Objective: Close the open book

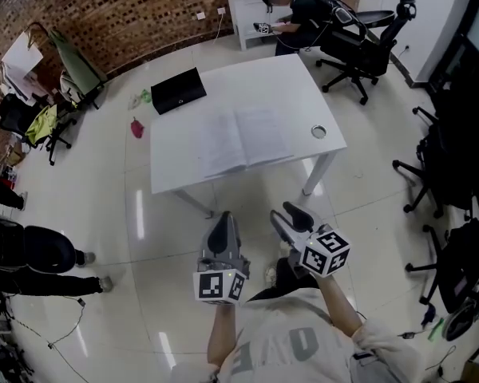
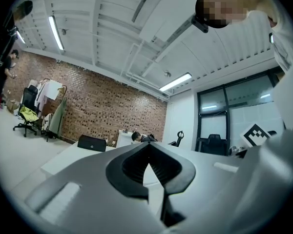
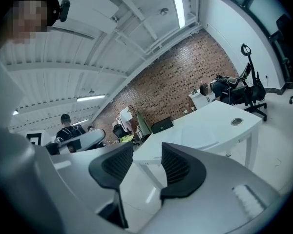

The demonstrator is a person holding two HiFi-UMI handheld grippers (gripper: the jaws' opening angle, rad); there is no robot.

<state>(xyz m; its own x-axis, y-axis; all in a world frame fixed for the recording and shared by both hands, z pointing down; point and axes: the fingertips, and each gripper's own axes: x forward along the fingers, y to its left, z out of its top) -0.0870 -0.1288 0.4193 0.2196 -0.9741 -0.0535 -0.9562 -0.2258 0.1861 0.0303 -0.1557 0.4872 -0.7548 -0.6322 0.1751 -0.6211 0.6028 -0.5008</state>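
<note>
The open book [image 1: 243, 138] lies flat with its pale pages up in the middle of the white table [image 1: 176, 178], reaching almost to the near edge. A black case [image 1: 178, 90] sits at the far left corner and a round cable hole [image 1: 318, 132] is near the right edge. Both tools hang over the floor short of the near edge, well apart from the book: the left gripper [image 1: 221, 218] has its jaws together on nothing, and the right gripper [image 1: 286, 212] has its jaws apart and empty.
</note>
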